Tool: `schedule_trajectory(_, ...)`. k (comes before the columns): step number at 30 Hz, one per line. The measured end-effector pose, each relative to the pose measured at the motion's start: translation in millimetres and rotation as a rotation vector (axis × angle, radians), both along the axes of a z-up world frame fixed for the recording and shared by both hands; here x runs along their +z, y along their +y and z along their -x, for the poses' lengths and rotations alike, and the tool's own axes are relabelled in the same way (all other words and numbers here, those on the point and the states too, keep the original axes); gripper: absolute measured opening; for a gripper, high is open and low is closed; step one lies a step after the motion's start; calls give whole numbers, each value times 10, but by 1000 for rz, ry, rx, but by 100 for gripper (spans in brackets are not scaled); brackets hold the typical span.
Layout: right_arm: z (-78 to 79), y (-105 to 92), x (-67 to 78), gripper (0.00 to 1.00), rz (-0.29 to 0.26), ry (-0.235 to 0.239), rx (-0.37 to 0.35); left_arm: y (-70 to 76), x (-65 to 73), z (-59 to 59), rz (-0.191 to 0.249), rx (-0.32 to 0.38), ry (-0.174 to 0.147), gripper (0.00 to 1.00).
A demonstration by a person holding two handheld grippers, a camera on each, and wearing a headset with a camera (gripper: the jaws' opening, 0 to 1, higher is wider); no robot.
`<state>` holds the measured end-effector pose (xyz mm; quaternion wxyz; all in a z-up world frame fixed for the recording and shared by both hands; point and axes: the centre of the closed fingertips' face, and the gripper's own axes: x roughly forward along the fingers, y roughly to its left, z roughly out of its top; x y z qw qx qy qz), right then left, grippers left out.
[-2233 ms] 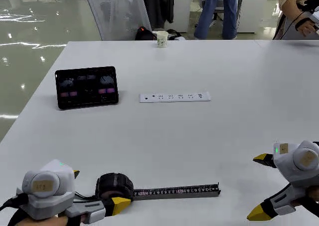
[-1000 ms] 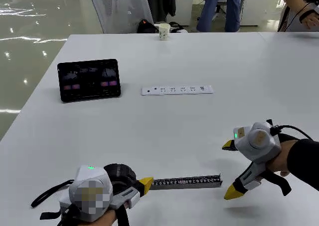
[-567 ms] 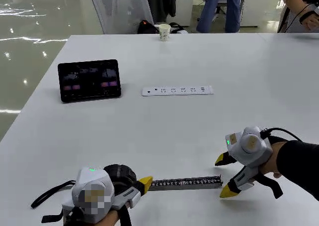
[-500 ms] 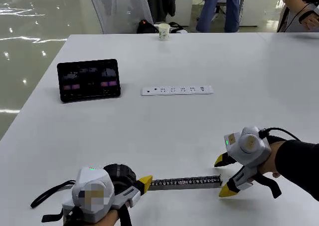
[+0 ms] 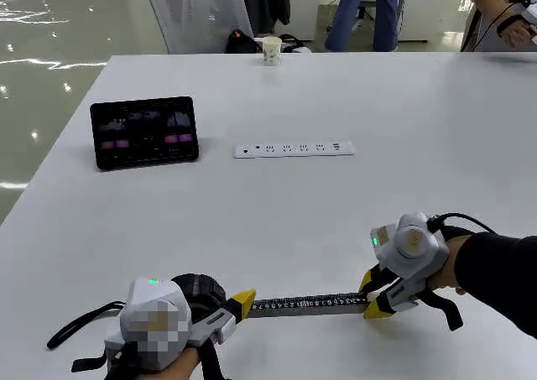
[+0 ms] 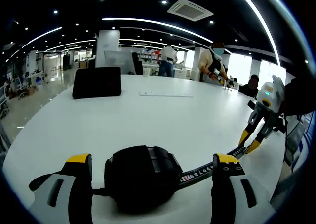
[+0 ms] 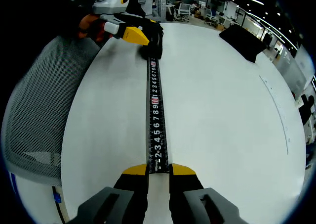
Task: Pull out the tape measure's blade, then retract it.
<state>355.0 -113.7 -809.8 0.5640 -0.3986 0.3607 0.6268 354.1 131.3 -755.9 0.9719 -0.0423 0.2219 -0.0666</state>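
The tape measure's black case [image 5: 200, 293] lies near the table's front edge, and its blade [image 5: 306, 303] runs out to the right along the tabletop. My left gripper [image 6: 153, 159] stands open, one jaw on each side of the case [image 6: 143, 177] with a gap at either side. My right gripper [image 5: 370, 297] is shut on the blade's free end. In the right gripper view the two yellow tips pinch the blade [image 7: 157, 120] by its low numbers, and the left gripper [image 7: 133, 33] sits at the far end by the case.
A dark tablet [image 5: 144, 132] stands at the left. A white power strip [image 5: 294, 148] lies in the middle of the white table [image 5: 403, 120]. A paper cup [image 5: 270, 50] stands at the far edge. Behind it are a chair [image 5: 197, 15] and people.
My right gripper has come left and down to the blade's end and its jaws have shut on it. The left gripper and the case have stayed put. The blade is as long as before.
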Motion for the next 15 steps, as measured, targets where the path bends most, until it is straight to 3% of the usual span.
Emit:
schedule_trajectory(6,-10,-4,6,12,19,5,9,48,-17,-3,-5,14,3,97)
schedule_trajectory(8,-26,-7,1,11,22,39,-32,74,-28,-5,-9,21,4,95)
schedule_trajectory(15,-31,-8,-10,10,51,35,-27,124,-92,17,-40,48,26,80)
